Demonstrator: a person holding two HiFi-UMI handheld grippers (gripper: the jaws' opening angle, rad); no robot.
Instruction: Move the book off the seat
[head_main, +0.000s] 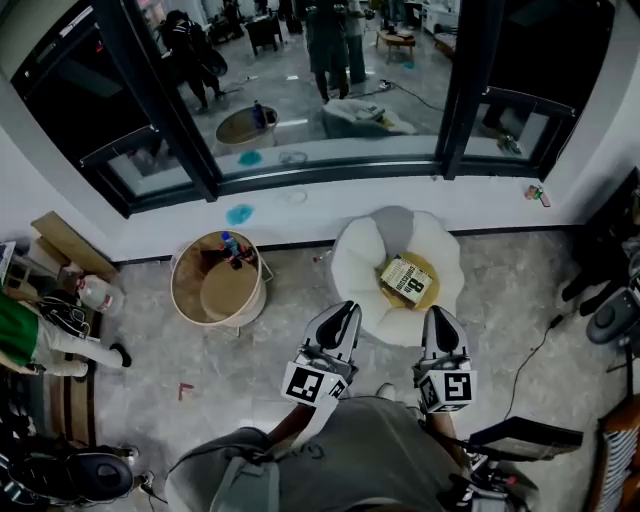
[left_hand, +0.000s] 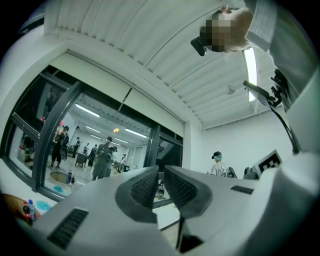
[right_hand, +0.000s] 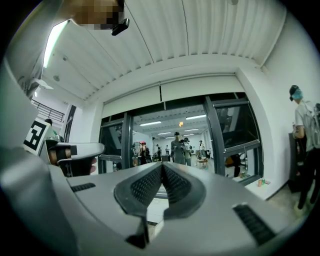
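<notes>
A book with a pale cover lies on the yellow middle of a white, flower-shaped seat on the floor by the window wall. My left gripper and right gripper hang side by side on the near side of the seat, above the floor, and touch neither seat nor book. In the left gripper view the left gripper is shut with nothing between its pads. The right gripper is likewise shut and empty in its own view. Both gripper views look level at the glass wall; seat and book are hidden there.
A round wooden side table with small bottles stands left of the seat. Cardboard and a seated person are at the far left. A cable and a black chair base lie to the right. A capped person stands nearby.
</notes>
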